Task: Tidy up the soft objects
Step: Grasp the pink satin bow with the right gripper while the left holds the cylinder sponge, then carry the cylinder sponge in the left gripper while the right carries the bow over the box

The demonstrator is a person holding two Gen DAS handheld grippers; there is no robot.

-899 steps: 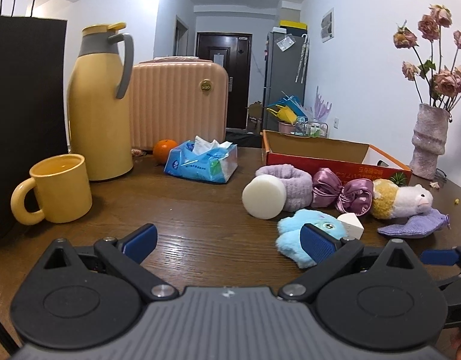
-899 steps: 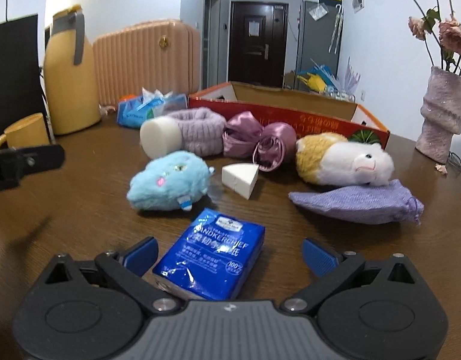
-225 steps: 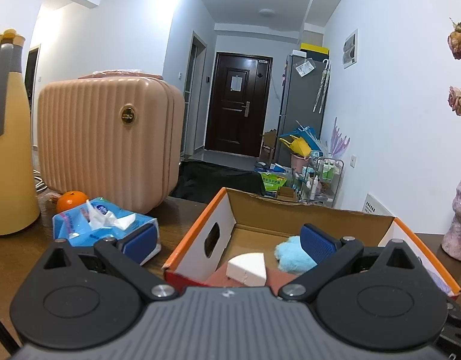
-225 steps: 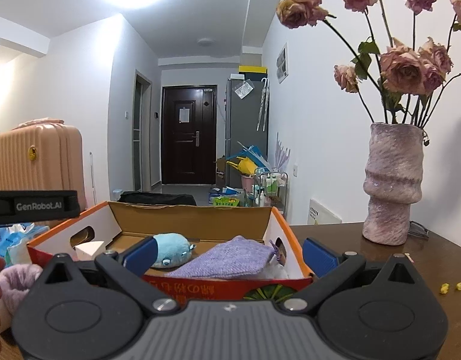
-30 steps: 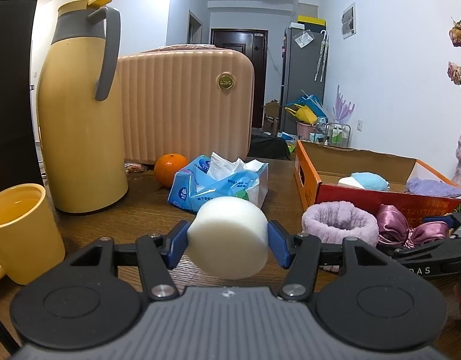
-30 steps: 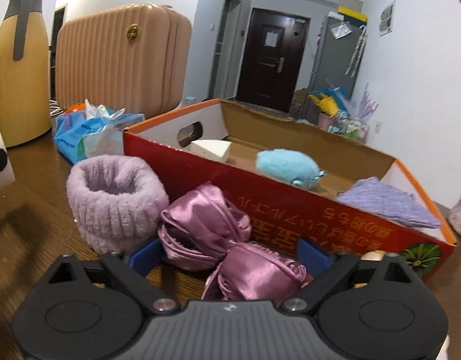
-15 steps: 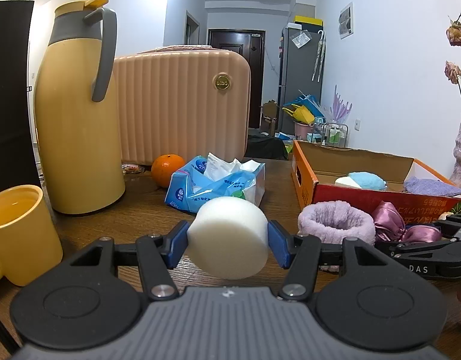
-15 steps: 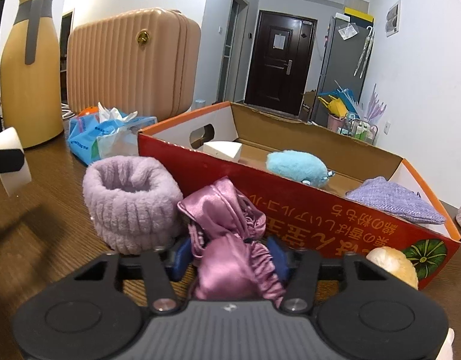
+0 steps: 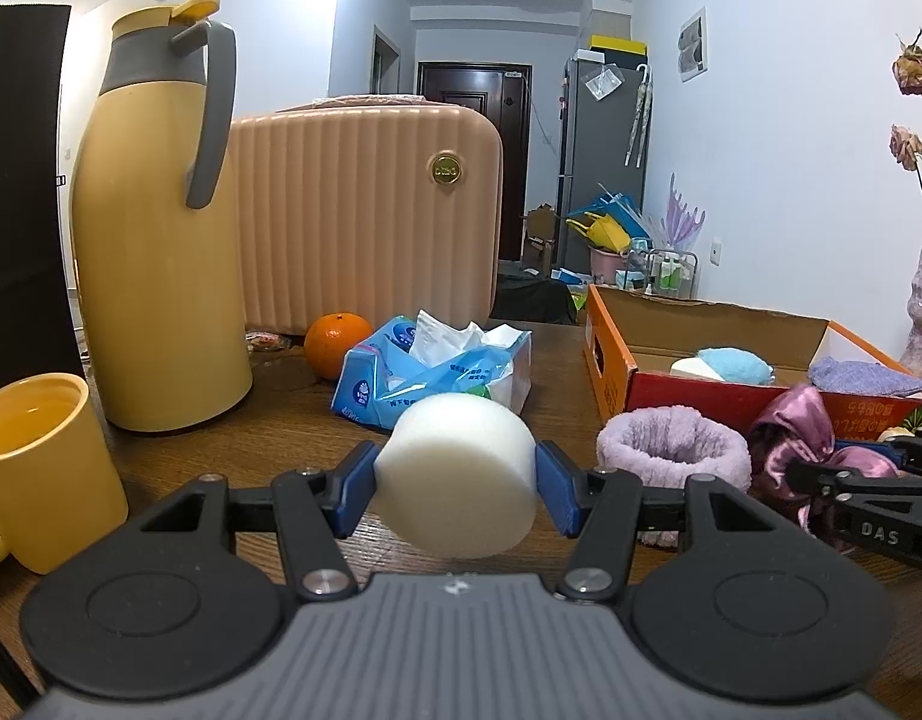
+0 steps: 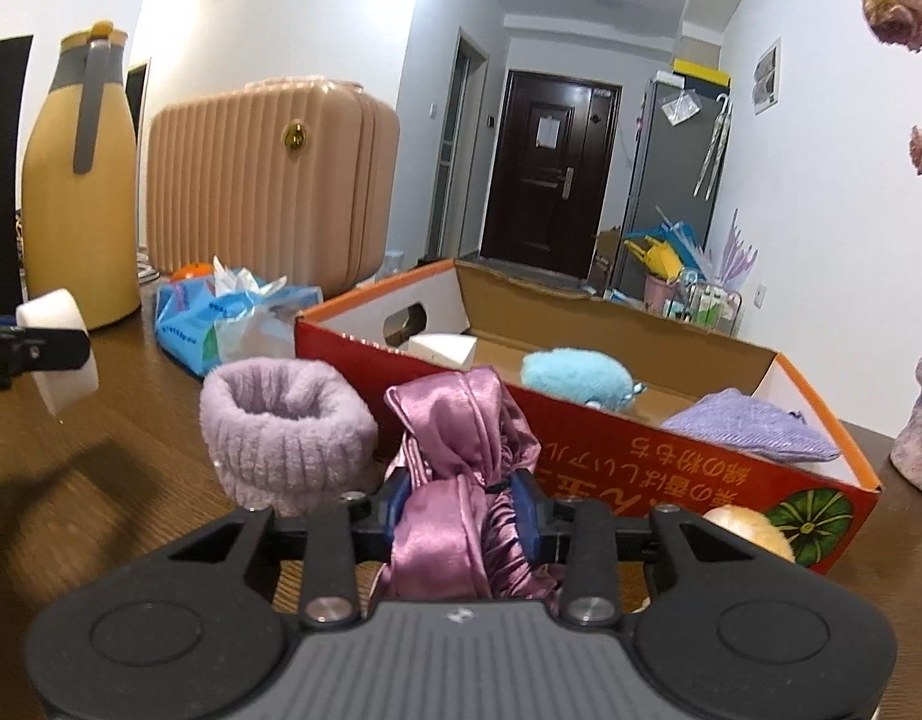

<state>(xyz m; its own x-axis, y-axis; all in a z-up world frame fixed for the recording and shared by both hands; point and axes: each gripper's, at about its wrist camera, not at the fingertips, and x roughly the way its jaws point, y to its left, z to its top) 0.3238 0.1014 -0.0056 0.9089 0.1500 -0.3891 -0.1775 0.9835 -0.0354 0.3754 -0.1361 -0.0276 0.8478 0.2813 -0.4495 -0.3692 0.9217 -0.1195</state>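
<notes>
The left gripper [image 9: 455,489] squeezes a round white sponge [image 9: 458,474] between its blue fingers, up off the brown surface [image 9: 293,426]. The right gripper [image 10: 461,507] pinches a shiny pink bow [image 10: 461,450], just in front of the red box [image 10: 671,456] and beside a fuzzy purple band [image 10: 284,426].

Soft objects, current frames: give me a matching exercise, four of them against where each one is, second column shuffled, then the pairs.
1. white foam cylinder
2. pink satin scrunchie
3. blue plush toy
4. lilac fuzzy band

A. inside the cardboard box
B. on the table, free
C. clamped in the left hand-held gripper
D. clamped in the right hand-held gripper

Pairs: 1-C, 2-D, 3-A, 4-B
</notes>
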